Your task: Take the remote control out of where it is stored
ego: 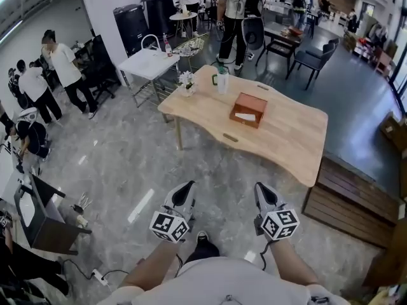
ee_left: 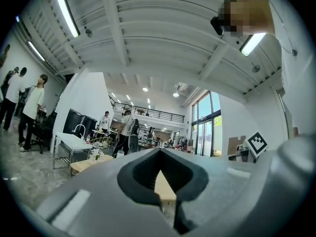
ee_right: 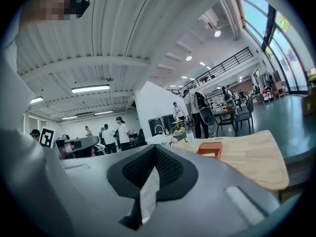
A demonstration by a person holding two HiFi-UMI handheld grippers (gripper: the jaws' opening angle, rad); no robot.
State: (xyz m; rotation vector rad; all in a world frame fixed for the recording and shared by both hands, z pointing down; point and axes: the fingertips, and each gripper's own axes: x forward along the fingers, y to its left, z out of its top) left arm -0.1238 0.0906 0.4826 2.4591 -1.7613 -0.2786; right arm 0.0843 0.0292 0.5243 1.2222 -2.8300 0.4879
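Holding left gripper (ego: 186, 187) and right gripper (ego: 261, 188) low at 6 o'clock, each pinched closed at the tips on nothing. Cannot see the remote control; judging it inside the brown box (ego: 248, 109) at 1 o'clock on the wooden table (ego: 289, 142), well apart: walk up, part one gripper, reach in from above. Found no readable brand or writing.

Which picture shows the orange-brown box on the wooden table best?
The head view: the orange-brown rectangular box is seen whole from above. The right gripper view shows the box small and side-on. The left gripper view doesn't show it.
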